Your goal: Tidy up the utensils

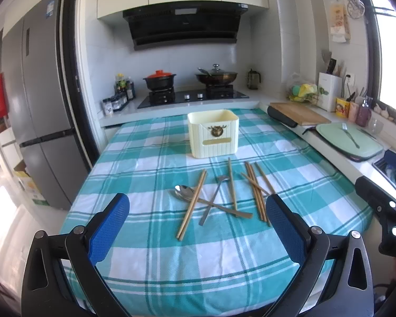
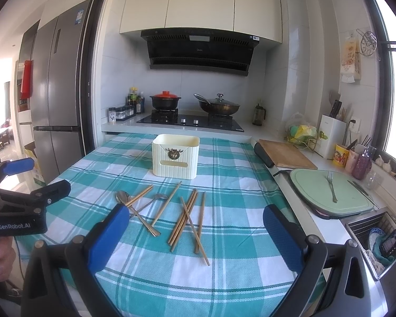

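Nothing sorted yet. Chopsticks (image 1: 256,190) and spoons (image 1: 184,192) lie scattered on the cloth (image 1: 145,251), near of the apparently empty holder (image 1: 213,133). Left gripper (image 1: 198,227) and right gripper (image 2: 195,235) both spread, holding nothing.

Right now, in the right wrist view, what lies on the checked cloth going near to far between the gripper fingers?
Right gripper → crossed bundle of chopsticks → spoons → cream utensil holder → stove beyond the cloth.

A red-lidded pot (image 2: 165,99) and a lidded wok (image 2: 219,105) sit on the stove (image 2: 190,122), beside a refrigerator (image 2: 56,92).
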`<action>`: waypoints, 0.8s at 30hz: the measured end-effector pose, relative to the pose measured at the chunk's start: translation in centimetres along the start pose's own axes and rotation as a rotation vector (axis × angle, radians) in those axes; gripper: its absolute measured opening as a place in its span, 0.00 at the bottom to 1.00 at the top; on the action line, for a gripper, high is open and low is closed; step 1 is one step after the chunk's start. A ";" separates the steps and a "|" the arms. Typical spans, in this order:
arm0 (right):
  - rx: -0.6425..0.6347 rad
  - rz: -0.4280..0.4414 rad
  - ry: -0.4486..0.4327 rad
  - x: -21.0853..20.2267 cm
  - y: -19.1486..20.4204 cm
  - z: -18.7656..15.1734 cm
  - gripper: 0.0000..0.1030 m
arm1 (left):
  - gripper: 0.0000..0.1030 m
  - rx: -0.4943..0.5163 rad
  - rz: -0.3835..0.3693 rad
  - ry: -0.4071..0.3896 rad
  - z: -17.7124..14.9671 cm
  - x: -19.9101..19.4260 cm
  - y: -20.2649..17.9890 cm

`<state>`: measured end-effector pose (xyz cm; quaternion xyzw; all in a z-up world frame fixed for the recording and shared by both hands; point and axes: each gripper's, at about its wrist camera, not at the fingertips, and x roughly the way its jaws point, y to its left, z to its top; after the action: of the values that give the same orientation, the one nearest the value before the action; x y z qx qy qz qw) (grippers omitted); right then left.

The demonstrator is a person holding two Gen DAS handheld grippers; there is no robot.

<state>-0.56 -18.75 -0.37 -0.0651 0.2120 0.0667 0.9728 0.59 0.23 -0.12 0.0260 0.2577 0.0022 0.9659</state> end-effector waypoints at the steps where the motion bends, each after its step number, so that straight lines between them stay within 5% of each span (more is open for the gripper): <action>1: 0.000 0.000 0.000 0.0 0.0 0.0 1.00 | 1.00 0.001 -0.003 -0.001 0.0 0.0 0.0; 13: 0.003 -0.037 -0.025 0.3 -1.0 0.5 1.00 | 1.00 0.020 -0.050 0.042 -0.2 0.8 -0.7; 18: -0.005 -0.062 -0.020 1.0 -1.6 0.7 1.00 | 1.00 -0.029 -0.047 0.125 -0.4 2.5 0.5; 24: 0.005 -0.049 0.001 2.6 -2.6 0.8 1.00 | 1.00 -0.083 -0.053 0.097 -0.5 4.5 2.8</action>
<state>2.51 -20.94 -0.44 -0.0677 0.2111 0.0422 0.9742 4.26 3.18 -2.60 -0.0210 0.3046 -0.0113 0.9522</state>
